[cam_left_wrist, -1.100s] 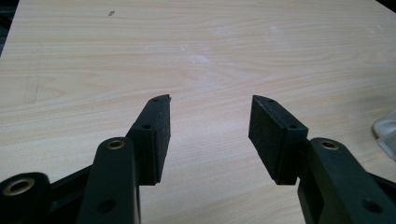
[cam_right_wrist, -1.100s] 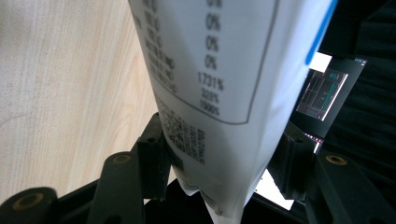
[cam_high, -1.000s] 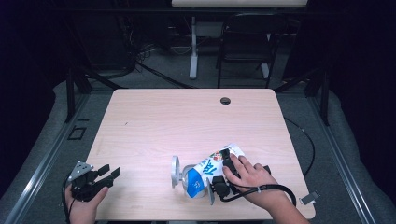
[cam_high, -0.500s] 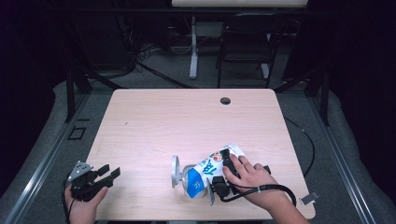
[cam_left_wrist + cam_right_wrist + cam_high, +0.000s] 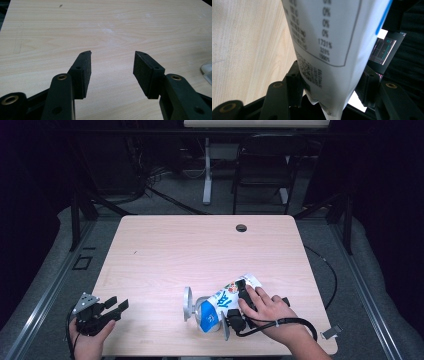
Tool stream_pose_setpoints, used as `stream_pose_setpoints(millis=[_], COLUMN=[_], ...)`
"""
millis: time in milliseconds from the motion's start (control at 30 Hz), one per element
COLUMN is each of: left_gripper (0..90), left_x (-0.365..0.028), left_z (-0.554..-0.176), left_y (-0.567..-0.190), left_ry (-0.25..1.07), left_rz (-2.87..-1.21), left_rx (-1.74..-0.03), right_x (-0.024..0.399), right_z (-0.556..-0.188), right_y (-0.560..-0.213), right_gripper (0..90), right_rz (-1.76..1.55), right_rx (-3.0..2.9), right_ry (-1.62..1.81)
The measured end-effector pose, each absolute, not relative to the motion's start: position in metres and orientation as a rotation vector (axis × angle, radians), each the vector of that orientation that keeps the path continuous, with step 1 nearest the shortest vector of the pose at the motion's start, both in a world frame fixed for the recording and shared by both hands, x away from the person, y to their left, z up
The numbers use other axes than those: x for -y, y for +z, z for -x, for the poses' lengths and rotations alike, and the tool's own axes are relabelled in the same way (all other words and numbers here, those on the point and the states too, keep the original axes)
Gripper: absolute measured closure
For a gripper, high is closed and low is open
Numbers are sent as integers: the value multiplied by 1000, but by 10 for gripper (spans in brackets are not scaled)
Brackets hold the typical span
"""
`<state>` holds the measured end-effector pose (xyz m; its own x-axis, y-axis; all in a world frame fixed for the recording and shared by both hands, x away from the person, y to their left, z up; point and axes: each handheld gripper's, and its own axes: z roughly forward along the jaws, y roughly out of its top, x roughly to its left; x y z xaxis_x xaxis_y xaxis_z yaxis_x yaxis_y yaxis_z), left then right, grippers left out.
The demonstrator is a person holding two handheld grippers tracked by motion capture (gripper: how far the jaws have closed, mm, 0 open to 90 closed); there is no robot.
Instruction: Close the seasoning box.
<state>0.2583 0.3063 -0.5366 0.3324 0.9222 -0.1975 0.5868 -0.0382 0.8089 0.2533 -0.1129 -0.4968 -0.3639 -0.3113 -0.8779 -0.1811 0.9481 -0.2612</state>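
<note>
Light wood-grain table (image 5: 165, 250) carries all items. At its near left corner, the left gripper (image 5: 116, 306) rests in the person's left hand (image 5: 89, 342); its fingers (image 5: 83, 71) stand open over bare wood, nothing between them. Right of centre near the front edge, a white-and-blue printed pouch (image 5: 220, 305) lies beside a round metal piece (image 5: 187, 303). The right gripper (image 5: 239, 307) has its fingers (image 5: 295, 82) closed on the pouch, one pad on each face.
</note>
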Motion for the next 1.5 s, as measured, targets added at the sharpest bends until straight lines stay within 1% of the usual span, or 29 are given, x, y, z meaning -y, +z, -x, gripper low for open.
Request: stream_pose_setpoints(millis=[1500], left_gripper=[491], left_x=[-307], left_z=[-259], left_y=[-538], left_ry=[487], left_rz=[-1729], left_rx=[-1358], right_x=[111], right_z=[-252], right_y=[-495], right_gripper=[485], right_rz=[384], right_rx=[-1937], right_ry=[-175])
